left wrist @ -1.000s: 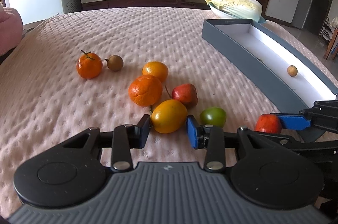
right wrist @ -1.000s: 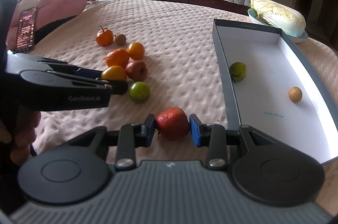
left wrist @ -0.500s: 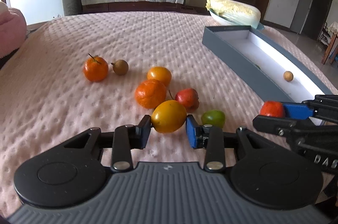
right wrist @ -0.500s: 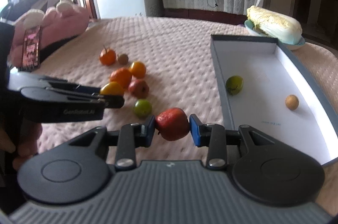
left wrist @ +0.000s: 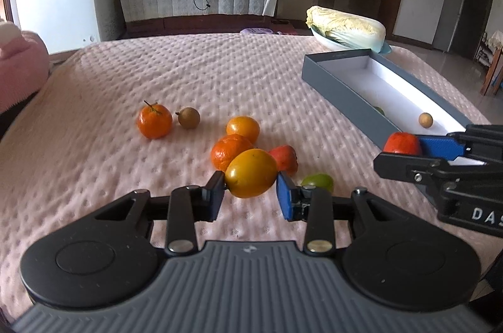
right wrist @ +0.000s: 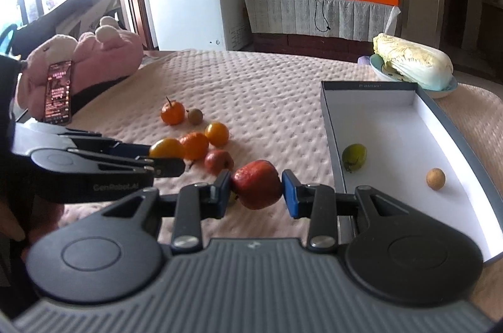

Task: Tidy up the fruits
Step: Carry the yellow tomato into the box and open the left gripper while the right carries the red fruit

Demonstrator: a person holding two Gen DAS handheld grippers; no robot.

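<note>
Fruit lifted clear of the bedspread (left wrist: 220, 75) since a second ago: left gripper (left wrist: 250, 190) clamps the yellow fruit (left wrist: 251, 172), right gripper (right wrist: 255, 190) clamps the red fruit (right wrist: 257, 183), beside the box (right wrist: 333, 150). Both ready for boxing.

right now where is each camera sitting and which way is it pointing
Left wrist: sits on the left gripper, looking down along its fingers at the yellow fruit it holds and the loose fruit beyond; the right gripper enters from the right.
Right wrist: sits on the right gripper, facing the red fruit it holds and the grey box; the left gripper and a hand show at left.
Shared: both fruits, both grippers, the box, the cabbage.
</note>
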